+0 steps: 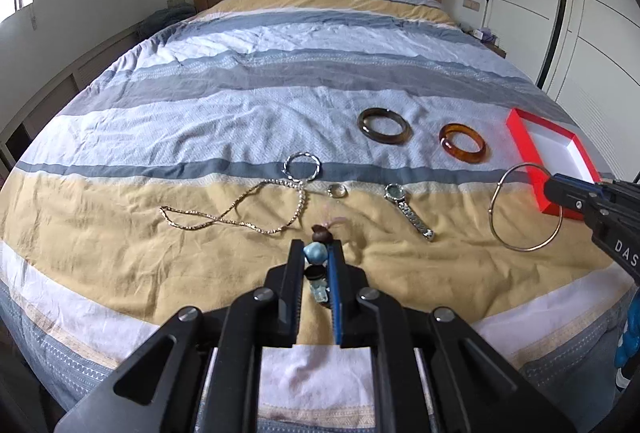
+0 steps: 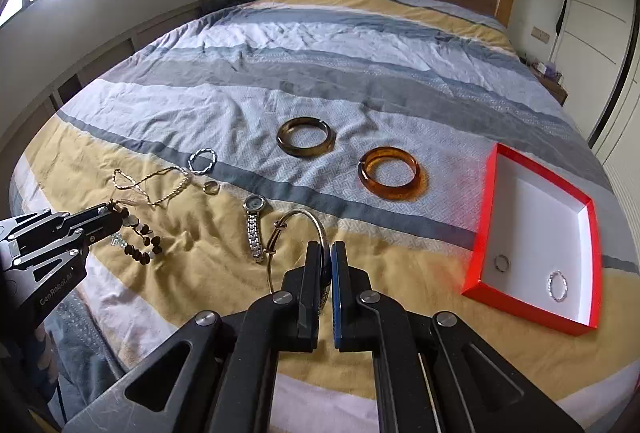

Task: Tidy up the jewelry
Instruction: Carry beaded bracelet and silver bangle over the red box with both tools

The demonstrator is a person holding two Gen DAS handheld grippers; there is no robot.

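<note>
The red box point(image 2: 592, 253) lies at the right with an open top, two rings point(image 2: 556, 285) at its near end. Between it and the amber bangle point(image 2: 390, 173), bare bedspread point(image 2: 440, 265). Left, the watch point(image 2: 254, 229), chain point(image 2: 160, 185) and dark bangle point(image 2: 306, 136) crowd the bed.

My left gripper point(image 1: 316, 253) and right gripper point(image 2: 326, 253): matte black linkages, silver round screws, one black finger, one blue finger; white lettering "CenRobot.AI" and "DAS" on the bodies.
</note>
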